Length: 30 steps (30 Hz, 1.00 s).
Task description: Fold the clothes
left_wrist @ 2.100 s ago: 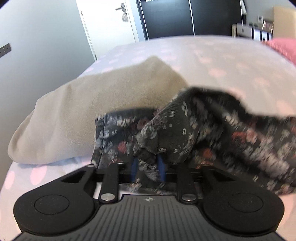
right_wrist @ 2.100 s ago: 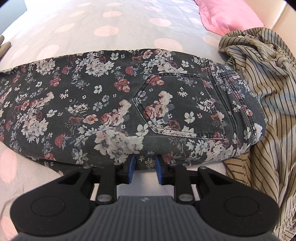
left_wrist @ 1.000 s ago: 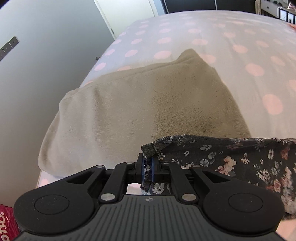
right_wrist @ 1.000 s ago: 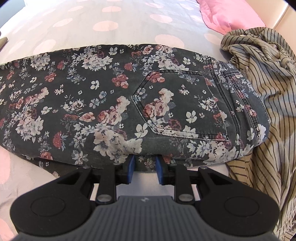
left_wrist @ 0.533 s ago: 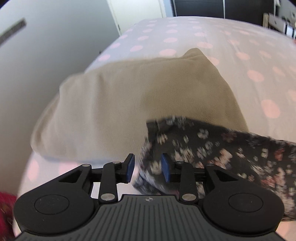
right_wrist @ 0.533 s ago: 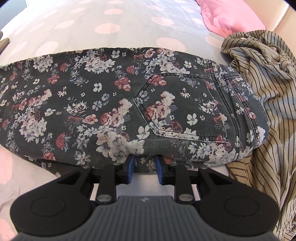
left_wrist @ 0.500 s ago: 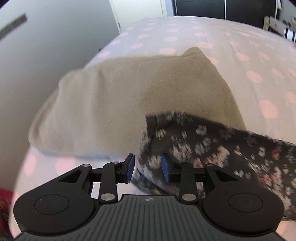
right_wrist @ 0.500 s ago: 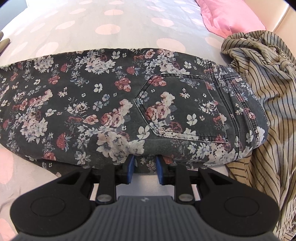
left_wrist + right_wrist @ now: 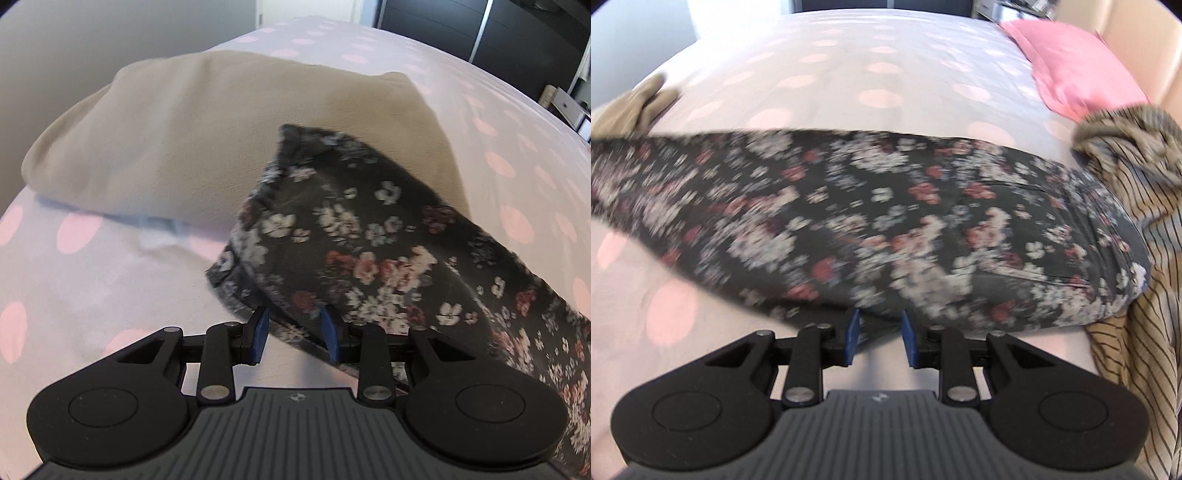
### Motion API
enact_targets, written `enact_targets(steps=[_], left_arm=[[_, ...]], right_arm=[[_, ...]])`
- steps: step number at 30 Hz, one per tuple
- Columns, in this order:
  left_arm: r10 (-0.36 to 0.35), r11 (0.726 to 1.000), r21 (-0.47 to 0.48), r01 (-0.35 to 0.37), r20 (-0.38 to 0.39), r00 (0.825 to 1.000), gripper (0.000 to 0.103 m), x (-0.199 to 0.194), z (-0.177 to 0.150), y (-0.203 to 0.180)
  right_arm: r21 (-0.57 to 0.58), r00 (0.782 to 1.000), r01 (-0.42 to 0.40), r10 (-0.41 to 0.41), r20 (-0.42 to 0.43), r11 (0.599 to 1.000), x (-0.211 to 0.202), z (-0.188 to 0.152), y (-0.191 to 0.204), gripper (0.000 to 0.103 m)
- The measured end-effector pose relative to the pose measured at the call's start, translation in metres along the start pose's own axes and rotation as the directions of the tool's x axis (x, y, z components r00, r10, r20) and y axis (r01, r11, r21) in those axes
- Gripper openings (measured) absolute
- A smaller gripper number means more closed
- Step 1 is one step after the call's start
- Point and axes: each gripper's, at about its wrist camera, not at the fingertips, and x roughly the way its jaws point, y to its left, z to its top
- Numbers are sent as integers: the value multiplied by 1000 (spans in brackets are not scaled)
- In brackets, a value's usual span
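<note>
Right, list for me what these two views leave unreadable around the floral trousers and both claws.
- Right wrist view: the floral trousers are motion-blurred, so the pocket seams are unclear.
- Both views: the trouser edge covers the fingertips of the left claw and right claw, so contact underneath is hidden.
- Right wrist view: the striped shirt runs off the right edge.
- Left wrist view: the trouser leg hides part of the beige garment.

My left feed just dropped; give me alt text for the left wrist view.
The left gripper is open, its blue fingers straddling the hem end of the floral trousers, which lie on a folded beige garment and the polka-dot bedspread.
</note>
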Motion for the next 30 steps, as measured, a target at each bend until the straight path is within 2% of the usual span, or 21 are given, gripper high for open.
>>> enact_targets(steps=[2, 4, 8, 12, 14, 19, 21, 23, 25, 27, 30], left_arm=[[-12, 1000, 10, 12, 6, 1000, 29, -3, 0, -6], [-14, 1000, 21, 13, 12, 1000, 29, -5, 0, -9], [-1, 999, 33, 1, 10, 1000, 29, -5, -1, -11], [16, 999, 38, -16, -2, 1000, 29, -2, -2, -10], [20, 999, 37, -20, -5, 1000, 29, -2, -2, -9], [8, 1000, 24, -8, -10, 1000, 29, -2, -2, -4], [-6, 1000, 1, 6, -15, 1000, 29, -1, -2, -1], [-24, 999, -34, 23, -18, 1000, 29, 0, -1, 4], [-34, 997, -76, 33, -16, 999, 29, 1, -1, 10], [-30, 995, -91, 28, -25, 999, 29, 5, -2, 12], [-24, 994, -112, 20, -39, 999, 29, 10, -3, 16]], right_arm=[[-76, 1000, 3, -2, 15, 997, -1, -8, 20, 26], [-157, 999, 41, -35, 38, 987, 0, -16, 38, 25], [-298, 993, 116, -105, 51, 947, 15, -32, 63, 25], [-378, 980, 201, -183, 83, 904, 33, -39, 71, 23], [-399, 970, 242, -222, 98, 884, 37, -40, 74, 2], [-281, 966, 240, -201, 161, 929, 5, -16, 56, 1], [-214, 960, 258, -224, 170, 942, -5, -6, 43, 1], [-163, 954, 277, -250, 165, 947, -8, 1, 31, 1], [-133, 963, 250, -231, 138, 959, -2, 1, 23, 1], [-131, 971, 226, -213, 108, 965, 4, -1, 21, 1], [-171, 969, 237, -219, 116, 956, 6, -5, 26, 1]])
